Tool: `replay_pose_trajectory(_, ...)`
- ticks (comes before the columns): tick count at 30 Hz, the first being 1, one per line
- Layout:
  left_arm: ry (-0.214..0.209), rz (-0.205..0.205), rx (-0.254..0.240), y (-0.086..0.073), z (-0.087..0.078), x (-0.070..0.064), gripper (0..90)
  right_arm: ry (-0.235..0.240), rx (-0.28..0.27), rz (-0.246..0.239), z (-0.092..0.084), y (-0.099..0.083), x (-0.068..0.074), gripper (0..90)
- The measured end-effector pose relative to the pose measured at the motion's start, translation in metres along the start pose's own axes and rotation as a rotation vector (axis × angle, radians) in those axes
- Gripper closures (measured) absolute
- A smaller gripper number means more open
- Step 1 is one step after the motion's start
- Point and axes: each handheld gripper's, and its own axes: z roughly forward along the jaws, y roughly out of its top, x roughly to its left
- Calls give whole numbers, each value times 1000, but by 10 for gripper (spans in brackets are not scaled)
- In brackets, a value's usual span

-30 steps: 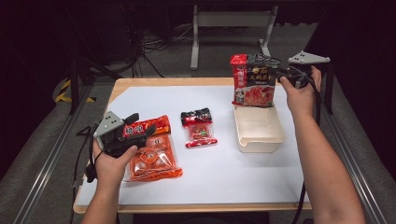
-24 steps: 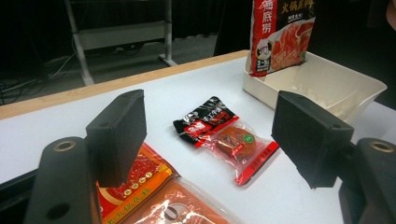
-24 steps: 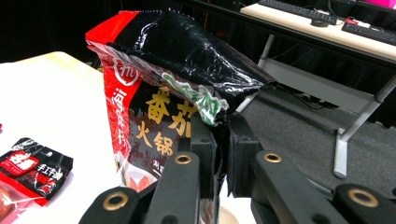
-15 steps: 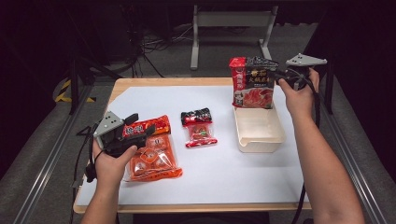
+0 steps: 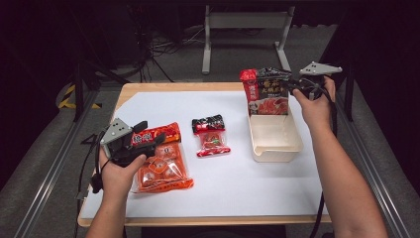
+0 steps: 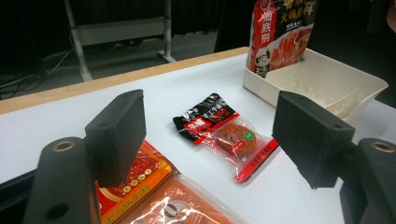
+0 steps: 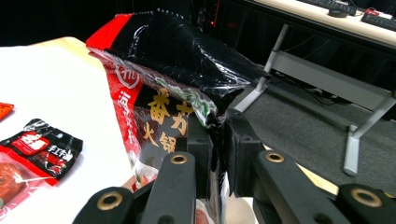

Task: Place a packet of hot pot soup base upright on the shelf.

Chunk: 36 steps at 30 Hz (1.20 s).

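Cream tray with upright red pouch inside, right gripper jaws pinching it.

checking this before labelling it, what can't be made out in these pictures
- Red and black pouch: lower edge hidden behind the cream tray wall, high view; whether it touches the tray floor is unclear.
- Orange packet: near part hidden under the left tongs, high view; cut off by the bottom edge, left gripper view.
- Packet print: too small to read.

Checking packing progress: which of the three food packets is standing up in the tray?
The tall red-and-black hotpot base pouch, held upright by the right gripper at the white tray's far end. The other two packets lie flat on the table.
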Motion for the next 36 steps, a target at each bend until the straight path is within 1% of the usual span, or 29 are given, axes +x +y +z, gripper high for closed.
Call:
replay_pose_trajectory(4, 4, -1, -1, 0, 0, 1, 261, -6, 17, 8, 2, -2, 0, 809)
replay_pose_trajectory(5, 5, -1, -3, 0, -1, 1, 258, -15, 50, 5, 4, -5, 0, 810)
replay_pose_trajectory(6, 5, -3, -2, 0, -1, 1, 257, -22, 66, 9, 6, -9, -1, 808)
replay_pose_trajectory(8, 7, -6, 0, 0, -1, 1, 254, -26, 71, 34, 7, -16, -3, 809)
replay_pose_trajectory(10, 3, -7, 4, -1, 0, 2, 254, -27, 59, 83, 6, -23, -8, 810)
replay_pose_trajectory(11, 3, -5, 8, -1, 0, 2, 256, -36, 68, 94, 5, -26, -10, 813)
replay_pose_trajectory(14, 1, -7, 19, -1, 2, 2, 254, -55, 120, 99, 4, -31, -15, 822)
replay_pose_trajectory(16, 0, -7, 23, -2, 2, 2, 253, -41, 123, 121, 3, -33, -17, 822)
replay_pose_trajectory(23, 4, -10, 23, -2, 2, 3, 243, -53, 141, 113, 3, -30, -15, 815)
replay_pose_trajectory(25, 4, -6, 25, -2, 3, 5, 233, -48, 138, 116, 2, -30, -16, 806)
replay_pose_trajectory(27, 5, 2, 30, -4, 4, 6, 223, -60, 140, 108, 0, -30, -14, 801)
replay_pose_trajectory(28, 1, 7, 37, -5, 6, 7, 213, -66, 139, 95, -3, -28, -12, 748)
replay_pose_trajectory(29, 1, 7, 37, -5, 6, 7, 207, -66, 139, 95, -3, -28, -12, 748)
replay_pose_trajectory(30, -10, 4, 44, -6, 6, 8, 201, -75, 127, 92, -6, -26, -11, 693)
replay_pose_trajectory(31, -10, 4, 44, -6, 6, 8, 194, -75, 127, 92, -6, -26, -11, 693)
replay_pose_trajectory(32, -18, -5, 50, -6, 7, 9, 194, -84, 126, 84, -8, -26, -10, 674)
replay_pose_trajectory(33, -23, -20, 73, -6, 7, 10, 179, -85, 122, 81, -10, -25, -10, 641)
replay_pose_trajectory(34, -19, -17, 74, -7, 8, 10, 170, -85, 116, 84, -12, -25, -10, 606)
replay_pose_trajectory(36, -12, -5, 75, -7, 8, 11, 164, -100, 115, 79, -19, -25, -8, 540)
